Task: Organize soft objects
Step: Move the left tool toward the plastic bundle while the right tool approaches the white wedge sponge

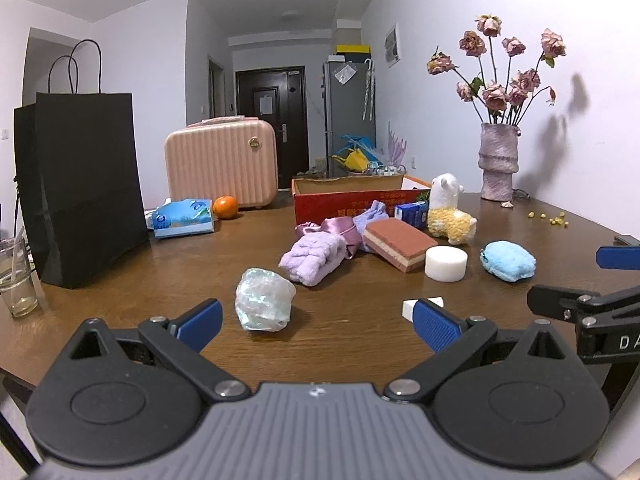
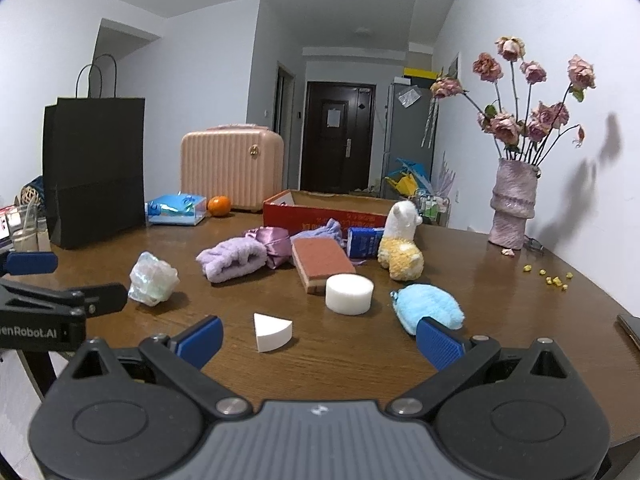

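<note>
With both the left gripper (image 1: 316, 326) and right gripper (image 2: 318, 338) gaping and empty, I'd take the white wedge (image 2: 272, 332) at lower centre gently, then carry it to the red box (image 2: 320, 210).

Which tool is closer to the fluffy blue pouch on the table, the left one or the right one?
Right. The right tool is open, its right finger just in front of the fluffy blue pouch. The left tool, also open, faces the crumpled plastic wrap, with the pouch far to its right.

Both claws: left claw (image 1: 316, 322) and right claw (image 2: 318, 338) have black linkage arms, silver pivot screws, ribbed grey housing, blue textured pads (image 1: 434, 322).
</note>
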A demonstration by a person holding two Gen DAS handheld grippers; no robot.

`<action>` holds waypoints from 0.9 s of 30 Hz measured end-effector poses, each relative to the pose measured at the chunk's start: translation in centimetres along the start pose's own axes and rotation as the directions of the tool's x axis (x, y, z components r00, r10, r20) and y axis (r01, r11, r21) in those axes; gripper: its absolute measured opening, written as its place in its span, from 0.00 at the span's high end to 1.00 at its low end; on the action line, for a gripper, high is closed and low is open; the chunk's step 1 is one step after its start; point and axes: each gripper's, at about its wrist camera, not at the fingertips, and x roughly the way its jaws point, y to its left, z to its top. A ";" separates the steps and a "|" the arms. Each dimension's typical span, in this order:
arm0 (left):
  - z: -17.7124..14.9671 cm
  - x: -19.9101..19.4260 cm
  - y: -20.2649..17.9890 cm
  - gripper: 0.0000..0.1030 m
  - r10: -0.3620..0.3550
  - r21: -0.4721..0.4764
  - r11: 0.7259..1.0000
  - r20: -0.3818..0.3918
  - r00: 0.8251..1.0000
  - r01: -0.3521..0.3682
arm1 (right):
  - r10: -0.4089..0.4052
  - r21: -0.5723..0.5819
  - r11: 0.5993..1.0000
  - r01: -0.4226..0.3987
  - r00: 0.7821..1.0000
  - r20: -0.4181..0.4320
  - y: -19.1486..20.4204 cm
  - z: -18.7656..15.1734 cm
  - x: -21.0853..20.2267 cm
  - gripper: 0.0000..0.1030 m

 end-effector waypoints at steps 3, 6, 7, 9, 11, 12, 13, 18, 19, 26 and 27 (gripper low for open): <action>-0.1 0.6 0.2 0.00 0.004 -0.003 1.000 -0.012 1.000 -0.004 | 0.007 -0.001 1.000 -0.007 1.000 -0.012 0.1 0.0 0.7 0.00; 0.0 1.1 0.3 0.00 0.009 -0.004 1.000 -0.023 1.000 -0.009 | 0.012 -0.001 1.000 -0.012 1.000 -0.023 0.2 0.0 1.4 0.00; 0.0 1.4 0.4 0.00 0.011 -0.004 1.000 -0.026 1.000 -0.011 | 0.014 0.000 1.000 -0.014 1.000 -0.027 0.2 0.0 1.7 0.00; 0.1 1.8 0.5 0.00 0.015 -0.006 1.000 -0.035 0.999 -0.015 | 0.019 0.000 1.000 -0.019 0.999 -0.037 0.3 0.0 2.3 0.00; 0.2 2.2 0.6 0.00 0.019 -0.003 1.000 -0.043 0.999 -0.019 | 0.024 0.003 1.000 -0.024 0.999 -0.045 0.3 0.1 2.9 0.00; 0.2 2.4 0.6 0.00 0.022 -0.001 1.000 -0.047 0.999 -0.022 | 0.028 0.003 1.000 -0.028 0.998 -0.050 0.3 0.1 3.2 0.00; 0.3 2.6 0.7 0.00 0.025 0.000 1.000 -0.050 0.998 -0.025 | 0.032 0.004 0.999 -0.032 0.998 -0.054 0.4 0.2 3.6 0.00; 0.4 3.8 1.1 0.00 0.033 -0.007 0.999 -0.068 0.997 -0.033 | 0.046 0.002 0.999 -0.046 0.996 -0.082 0.5 0.3 5.4 0.00; 0.4 4.1 1.1 0.00 0.034 -0.008 0.999 -0.073 0.997 -0.034 | 0.048 0.002 0.999 -0.048 0.995 -0.087 0.6 0.3 5.8 0.00; 0.2 6.2 1.5 0.00 0.031 -0.013 0.999 -0.116 0.993 -0.032 | 0.062 0.003 0.998 -0.062 0.989 -0.135 0.7 0.2 8.6 0.01; 0.2 6.5 1.6 0.00 0.031 -0.013 0.999 -0.121 0.992 -0.032 | 0.064 0.003 0.998 -0.064 0.988 -0.142 0.7 0.2 9.0 0.01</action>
